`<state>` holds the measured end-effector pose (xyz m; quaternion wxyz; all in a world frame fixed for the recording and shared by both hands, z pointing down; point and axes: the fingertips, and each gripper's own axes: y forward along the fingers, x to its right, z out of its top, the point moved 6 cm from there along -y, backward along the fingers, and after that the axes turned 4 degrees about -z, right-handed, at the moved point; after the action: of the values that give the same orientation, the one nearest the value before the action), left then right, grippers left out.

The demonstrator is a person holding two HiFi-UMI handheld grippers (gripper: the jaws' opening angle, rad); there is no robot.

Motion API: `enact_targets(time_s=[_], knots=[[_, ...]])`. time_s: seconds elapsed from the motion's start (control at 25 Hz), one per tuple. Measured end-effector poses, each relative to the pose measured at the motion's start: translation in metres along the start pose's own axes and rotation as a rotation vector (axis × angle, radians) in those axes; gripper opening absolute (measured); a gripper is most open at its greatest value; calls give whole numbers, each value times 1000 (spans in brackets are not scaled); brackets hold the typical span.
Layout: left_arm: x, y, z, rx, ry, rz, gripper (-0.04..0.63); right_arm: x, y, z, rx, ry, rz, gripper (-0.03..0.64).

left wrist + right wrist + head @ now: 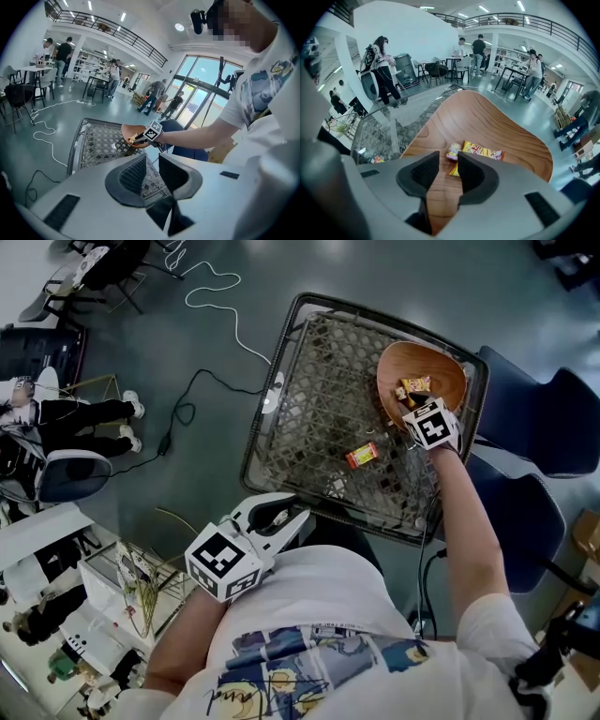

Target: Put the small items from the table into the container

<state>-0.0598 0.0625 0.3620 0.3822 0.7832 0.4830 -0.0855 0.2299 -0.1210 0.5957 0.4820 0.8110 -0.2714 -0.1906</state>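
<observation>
Head view, near to far.

A: We log the left gripper closest to us, just short of the near rim of the mesh table. Its jaws stand apart and hold nothing.

B: We confirm that in the left gripper view: at the left gripper, only the table's mesh shows through the gap. What room is there to move?

A: We see mostly bare mesh, with a raised rim all round. The floor to the left is open apart from a cable. Blue chairs crowd the right side, just beside the table.

B: And the items?

A: We note an orange packet lying mid-table. It is well apart from the left gripper and nearer the right gripper, which points down into the wooden bowl at the far right corner. A yellow packet lies inside the bowl.

B: In the right gripper view, the right gripper is released, with bare wood of the bowl showing between its pads. We mark a small candy just beyond the tips, in line with the gap. The yellow packet lies just beside it, to the right.
</observation>
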Motion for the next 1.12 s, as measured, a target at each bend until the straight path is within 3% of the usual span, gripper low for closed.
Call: enact_targets(time_s=[0.44, 1.12], knots=[[-6, -8, -9, 10, 53, -47, 92, -19, -32, 6, 91, 46, -60, 121], [-3, -68, -49, 19, 122, -134, 92, -147, -89, -5, 150, 88, -88, 121]])
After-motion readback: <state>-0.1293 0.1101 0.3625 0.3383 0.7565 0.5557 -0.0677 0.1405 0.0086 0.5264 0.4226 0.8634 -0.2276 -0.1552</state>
